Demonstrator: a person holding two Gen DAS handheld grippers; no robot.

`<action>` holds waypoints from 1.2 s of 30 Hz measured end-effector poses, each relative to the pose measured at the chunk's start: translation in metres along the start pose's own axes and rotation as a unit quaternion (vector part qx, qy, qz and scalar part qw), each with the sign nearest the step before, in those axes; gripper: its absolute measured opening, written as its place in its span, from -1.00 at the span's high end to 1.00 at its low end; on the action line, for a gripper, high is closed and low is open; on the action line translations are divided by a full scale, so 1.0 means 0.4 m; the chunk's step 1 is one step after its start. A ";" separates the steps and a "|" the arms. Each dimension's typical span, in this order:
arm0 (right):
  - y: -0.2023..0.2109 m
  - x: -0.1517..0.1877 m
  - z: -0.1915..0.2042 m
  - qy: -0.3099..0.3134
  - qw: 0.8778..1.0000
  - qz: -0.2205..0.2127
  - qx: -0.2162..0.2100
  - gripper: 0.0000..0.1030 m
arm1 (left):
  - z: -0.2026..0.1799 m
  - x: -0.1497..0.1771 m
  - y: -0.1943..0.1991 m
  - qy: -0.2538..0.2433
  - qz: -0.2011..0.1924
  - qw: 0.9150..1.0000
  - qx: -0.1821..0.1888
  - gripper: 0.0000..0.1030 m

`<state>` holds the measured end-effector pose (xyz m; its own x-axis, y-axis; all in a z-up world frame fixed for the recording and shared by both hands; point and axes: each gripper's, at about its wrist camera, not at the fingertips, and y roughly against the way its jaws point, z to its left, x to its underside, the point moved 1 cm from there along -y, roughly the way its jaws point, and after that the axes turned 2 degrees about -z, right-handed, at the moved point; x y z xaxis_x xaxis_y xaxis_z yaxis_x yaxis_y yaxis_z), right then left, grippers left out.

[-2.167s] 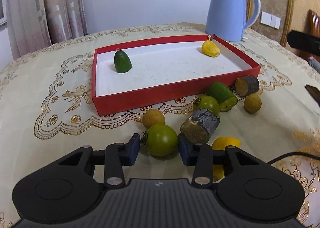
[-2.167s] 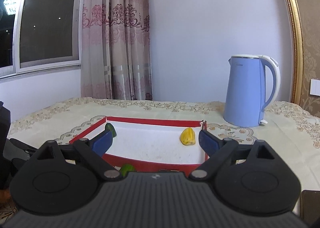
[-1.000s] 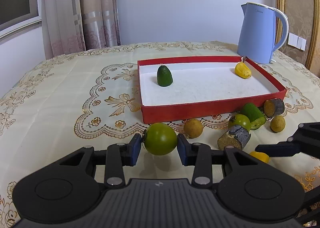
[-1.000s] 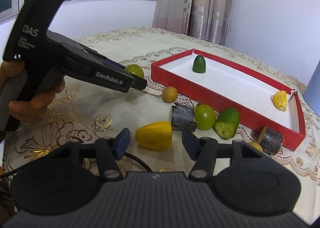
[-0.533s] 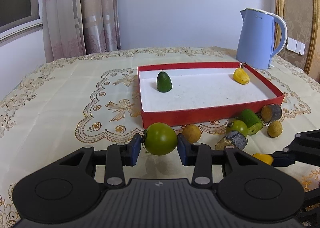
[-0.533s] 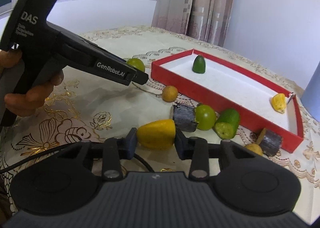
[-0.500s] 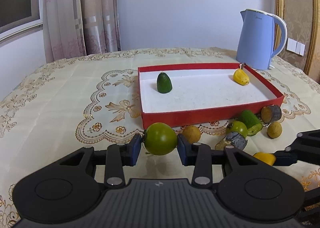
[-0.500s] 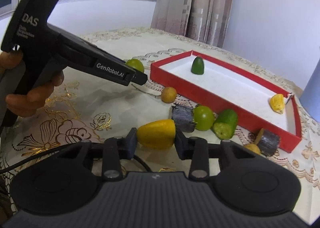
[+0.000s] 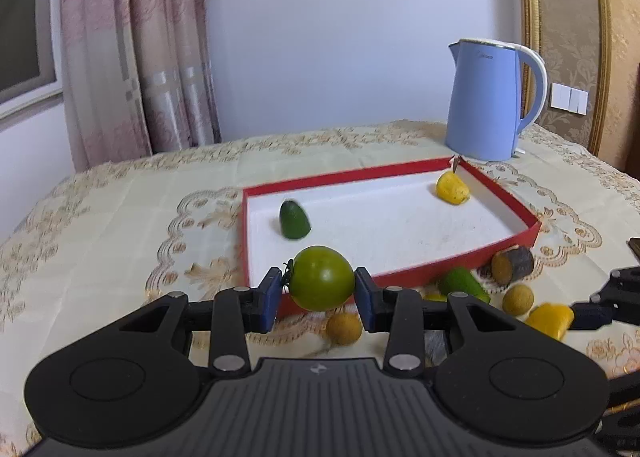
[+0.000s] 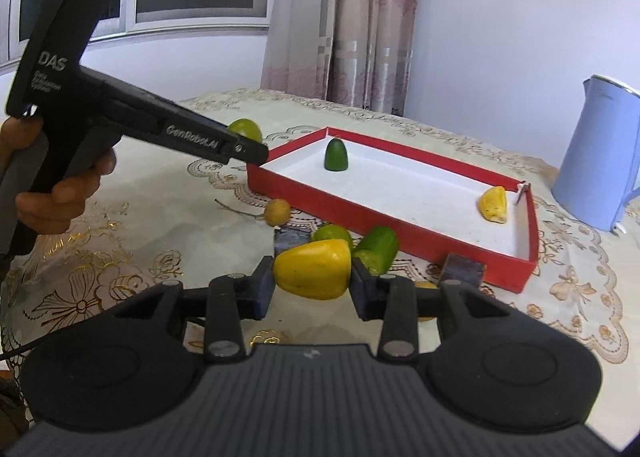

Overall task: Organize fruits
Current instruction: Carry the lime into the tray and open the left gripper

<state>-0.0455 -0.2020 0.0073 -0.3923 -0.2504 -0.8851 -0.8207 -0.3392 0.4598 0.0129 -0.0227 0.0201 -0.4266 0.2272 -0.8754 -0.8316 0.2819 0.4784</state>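
Jaws of the right gripper (image 10: 312, 289) have just closed on the yellow fruit (image 10: 312, 274); left gripper (image 9: 316, 299) still clamps the green tomato (image 9: 321, 277), both lifted toward the red tray (image 9: 500, 245).

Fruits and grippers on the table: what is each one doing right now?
Left gripper: shut on the green tomato.
Right gripper: shut on the yellow fruit.
Red tray: holds two pieces.
Green piece: standing in the tray.
Yellow piece: in the tray's far corner.
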 end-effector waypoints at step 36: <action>0.017 0.011 -0.044 -0.031 0.999 -0.013 0.021 0.29 | -0.144 -0.142 -0.431 -0.065 0.070 0.994 -0.046 0.26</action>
<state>-0.0455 -0.2213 0.0078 -0.3943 -0.1851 -0.9002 -0.8469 -0.3071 0.4341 0.1598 -0.1379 -0.0166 -0.4958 0.3776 -0.7821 -0.7993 0.1537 0.5809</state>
